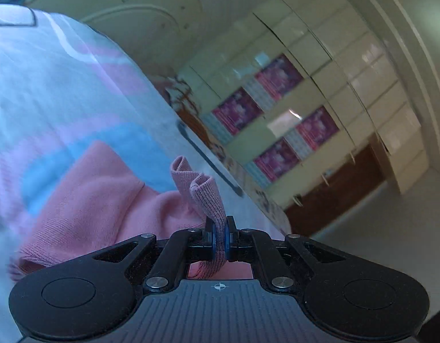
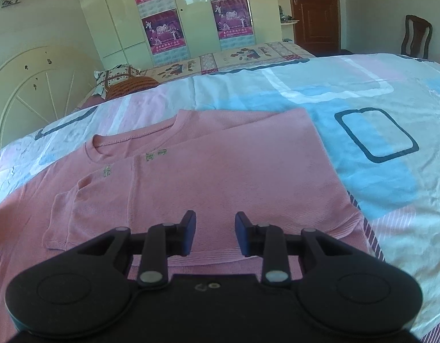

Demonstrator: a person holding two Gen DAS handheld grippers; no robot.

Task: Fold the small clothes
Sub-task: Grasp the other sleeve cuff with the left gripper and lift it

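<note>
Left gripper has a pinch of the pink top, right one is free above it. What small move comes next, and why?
Probably carry the left gripper across toward the shirt's middle, laying the pinched ribbed edge over the pink shirt. Its jaws are shut on that fabric, lifted off the bedsheet, while the right gripper hovers open, holding nothing, and one side already looks folded in.

The pink shirt (image 2: 220, 177) ran off the left edge of the right wrist view, its near hem hidden under the right gripper (image 2: 215, 234). In the left wrist view the bedsheet (image 1: 48, 85) was motion-blurred, and the shirt's pinched fold (image 1: 208, 200) vanished between the left gripper (image 1: 219, 238) pads. The green characters (image 2: 155, 157) were too small to read.
</note>
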